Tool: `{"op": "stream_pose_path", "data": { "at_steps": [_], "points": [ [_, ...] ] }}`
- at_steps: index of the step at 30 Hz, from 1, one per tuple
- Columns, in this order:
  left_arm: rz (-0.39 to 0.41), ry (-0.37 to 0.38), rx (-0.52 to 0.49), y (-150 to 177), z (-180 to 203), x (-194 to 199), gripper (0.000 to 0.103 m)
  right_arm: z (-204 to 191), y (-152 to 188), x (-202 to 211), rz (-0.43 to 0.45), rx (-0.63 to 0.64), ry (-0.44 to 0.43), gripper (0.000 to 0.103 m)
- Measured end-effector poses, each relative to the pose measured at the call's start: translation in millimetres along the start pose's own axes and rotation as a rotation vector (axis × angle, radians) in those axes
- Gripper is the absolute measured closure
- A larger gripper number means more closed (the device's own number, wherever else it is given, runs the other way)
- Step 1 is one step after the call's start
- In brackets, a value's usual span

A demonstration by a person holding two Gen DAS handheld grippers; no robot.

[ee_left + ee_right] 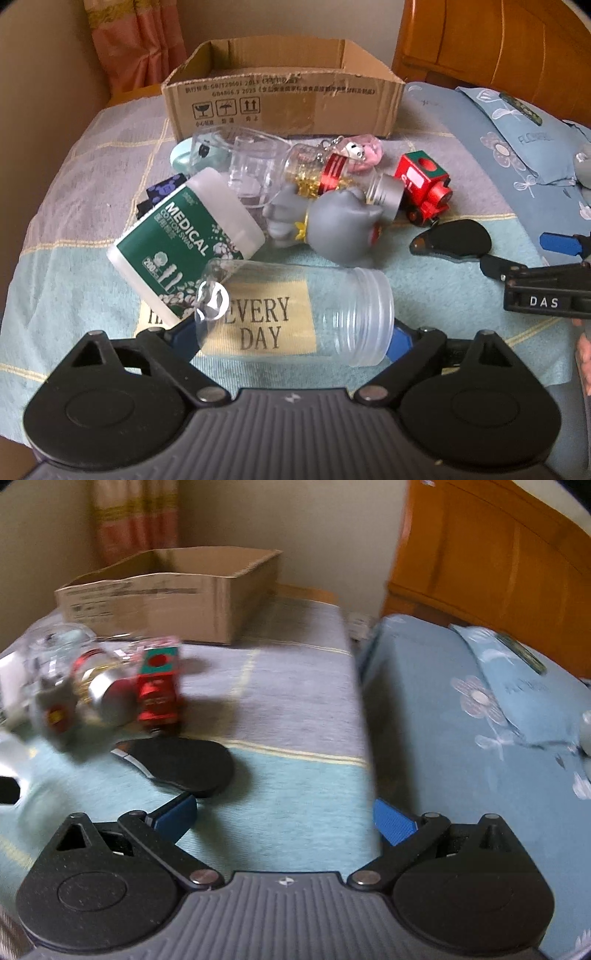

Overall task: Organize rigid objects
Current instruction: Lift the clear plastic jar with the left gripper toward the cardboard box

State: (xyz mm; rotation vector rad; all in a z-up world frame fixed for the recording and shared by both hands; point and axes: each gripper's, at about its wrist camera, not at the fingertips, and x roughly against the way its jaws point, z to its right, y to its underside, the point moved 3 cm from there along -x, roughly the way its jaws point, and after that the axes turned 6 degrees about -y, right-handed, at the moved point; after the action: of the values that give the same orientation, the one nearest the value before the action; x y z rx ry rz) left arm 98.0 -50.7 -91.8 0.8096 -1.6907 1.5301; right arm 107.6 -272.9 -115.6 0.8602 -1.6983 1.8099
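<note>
A cardboard box point(280, 92) is sitting open at the blanket's point(74, 266) far end, a clear jar point(295, 317) is lying between the left gripper's point(291, 339) blue pads, which look to be touching it, and the right gripper point(284, 818) is hovering spread and empty beside a black case point(181, 764).

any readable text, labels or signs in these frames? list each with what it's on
"MEDICAL COTTON SWAB", "200": white tub
"EVERY DAY": clear jar
"DAS": right gripper body
Three handling pictograms, including up arrows: cardboard box; its printed lines are too small to read
"FLOWER", faint: blue pillow
Right wrist view: all too blurred
</note>
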Motion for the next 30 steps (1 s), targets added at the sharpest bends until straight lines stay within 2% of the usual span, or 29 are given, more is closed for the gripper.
{"op": "stream_pose_path", "data": {
  "at_steps": [5,7,18,22,27,30],
  "points": [
    [0.017,0.0,-0.008,0,0,3,0.01,-21,3,8,0.021,0.026,-0.155,0.0],
    [0.025,0.001,-0.01,-1,-1,5,0.01,-32,4,4,0.021,0.05,-0.177,0.0],
    [0.047,0.002,-0.016,-5,-3,9,0.01,-64,-12,-21,0.032,0.073,-0.175,0.0],
    [0.047,0.005,-0.019,-6,-3,9,0.01,-63,-17,-24,0.041,0.052,-0.178,0.0],
    [0.048,0.007,-0.026,-7,-2,9,0.01,-63,-20,-23,0.034,0.053,-0.154,0.01],
    [0.048,0.006,-0.032,-7,-2,9,0.01,-62,-21,-22,0.023,0.051,-0.154,0.011]
  ]
}}
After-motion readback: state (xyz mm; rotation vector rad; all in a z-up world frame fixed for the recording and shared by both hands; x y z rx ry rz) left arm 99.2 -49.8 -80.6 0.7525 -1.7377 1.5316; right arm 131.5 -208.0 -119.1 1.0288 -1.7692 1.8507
